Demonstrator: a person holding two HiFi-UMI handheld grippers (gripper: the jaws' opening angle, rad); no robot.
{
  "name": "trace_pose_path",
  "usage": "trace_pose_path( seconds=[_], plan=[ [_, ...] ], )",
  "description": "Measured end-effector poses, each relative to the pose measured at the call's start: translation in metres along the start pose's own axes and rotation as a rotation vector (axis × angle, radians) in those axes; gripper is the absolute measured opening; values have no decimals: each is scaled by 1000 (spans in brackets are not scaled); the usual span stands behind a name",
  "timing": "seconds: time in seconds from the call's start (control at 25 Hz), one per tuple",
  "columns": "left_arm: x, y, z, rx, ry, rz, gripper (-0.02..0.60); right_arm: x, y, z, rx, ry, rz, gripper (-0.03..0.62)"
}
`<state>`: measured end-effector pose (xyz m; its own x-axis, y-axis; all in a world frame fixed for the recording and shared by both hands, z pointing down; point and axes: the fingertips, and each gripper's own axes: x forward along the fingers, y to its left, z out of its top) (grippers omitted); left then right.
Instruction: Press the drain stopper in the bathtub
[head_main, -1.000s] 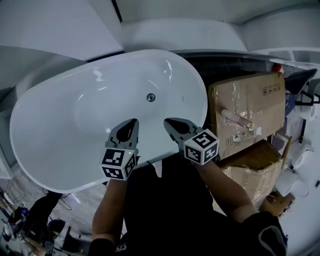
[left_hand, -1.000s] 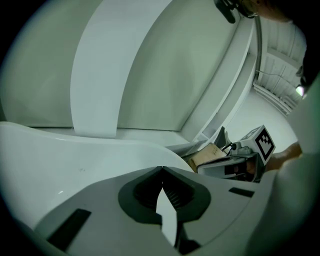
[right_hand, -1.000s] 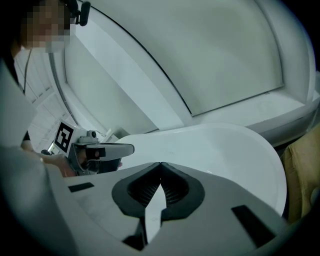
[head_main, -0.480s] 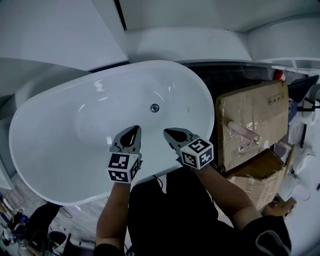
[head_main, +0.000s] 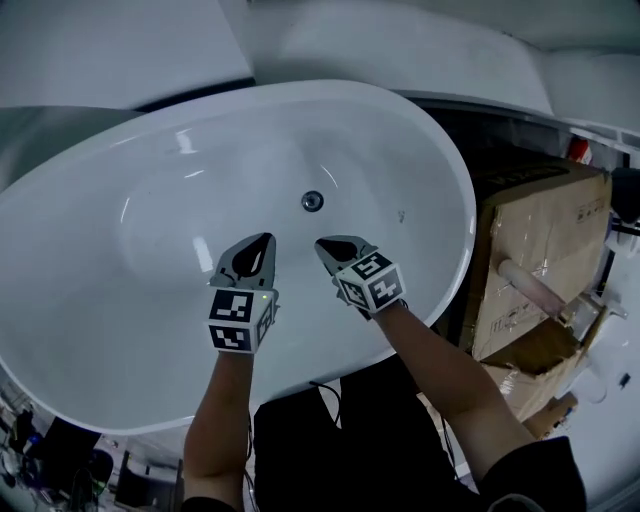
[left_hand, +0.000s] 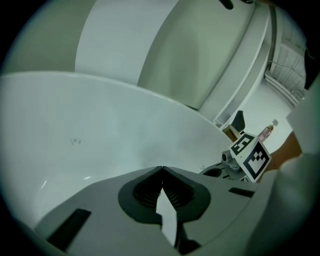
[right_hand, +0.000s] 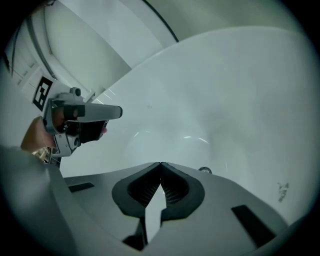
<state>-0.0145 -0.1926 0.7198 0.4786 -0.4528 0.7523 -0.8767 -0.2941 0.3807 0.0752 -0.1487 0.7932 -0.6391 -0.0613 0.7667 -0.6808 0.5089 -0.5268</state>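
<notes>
Your large white glossy oval bathtub fills most of the head view, and its basin looks dry and bare apart from the small round chrome drain stopper set in the floor. Take that stopper as your mark.

Your left gripper hangs over the basin, below and left of the stopper and apart from it. In its own view the grey jaws meet at the tips with nothing between them, and they face the smooth far wall of the tub, not the stopper.

Your right gripper sits just below the stopper, nearer to it than the left one, yet clear of it. Its jaws are also closed on nothing, and the stopper peeps over the top of the right jaw, slightly off to the side.

Far right of the stopper, outside the tub, stands a brown taped cardboard box, which plays no part.

By my reading, nothing of the task is done: neither tip touches the stopper. What remains is the whole press, probably with your right gripper, closing the gap onto the stopper.
</notes>
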Motion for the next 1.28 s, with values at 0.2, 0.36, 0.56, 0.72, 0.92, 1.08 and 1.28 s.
trace_pose_path(
  seconds=[0.2,0.36,0.56,0.72,0.92,1.08,1.28],
  plan=[
    [56,35,-51,-29,53,-3,11,69,-40,-28,-22,48,-25,14],
    [96,52,-89,-17,101,-13,11,109,-67,-52,-63,101,-45,14],
    [137,71,-134,-5,160,-1,11,156,-112,-93,-184,209,-82,14],
    [164,84,-167,-5,202,-14,11,183,-147,-113,-278,290,-138,15],
    [187,100,-187,-23,213,1,11,210,-173,-110,-239,272,-156,15],
    [198,100,-197,-32,222,-13,11,219,-187,-117,-328,337,-215,15],
    [199,108,-206,-48,219,-10,11,223,-191,-123,-432,408,-259,17]
  ],
)
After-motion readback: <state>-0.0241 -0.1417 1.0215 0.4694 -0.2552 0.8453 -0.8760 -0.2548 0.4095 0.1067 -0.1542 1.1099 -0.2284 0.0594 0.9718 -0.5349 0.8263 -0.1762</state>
